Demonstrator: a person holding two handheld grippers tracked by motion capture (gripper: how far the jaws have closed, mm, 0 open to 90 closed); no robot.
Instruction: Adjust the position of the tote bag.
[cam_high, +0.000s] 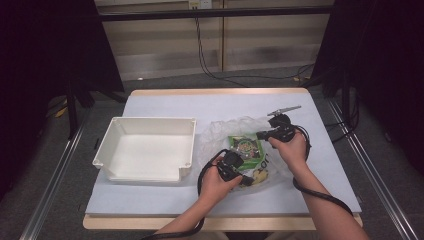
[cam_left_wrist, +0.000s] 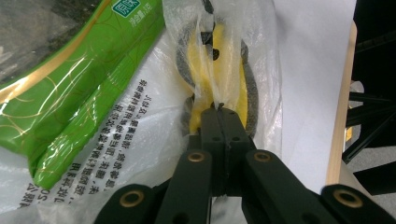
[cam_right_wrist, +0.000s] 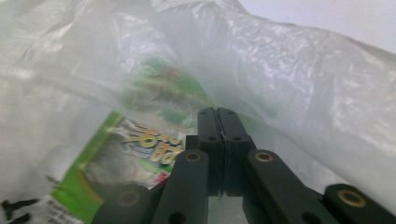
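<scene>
Your left tool (cam_left_wrist: 223, 109) is clenched on a fold of the clear plastic bag (cam_left_wrist: 140, 116); your right tool (cam_right_wrist: 218, 112) is clenched on film at the bag's far side. The green snack packet (cam_high: 245, 147) lies inside, on the worktop (cam_high: 165, 102) beside the white tray (cam_high: 145, 147). Pull the edges apart evenly, or the thin film may tear.
</scene>
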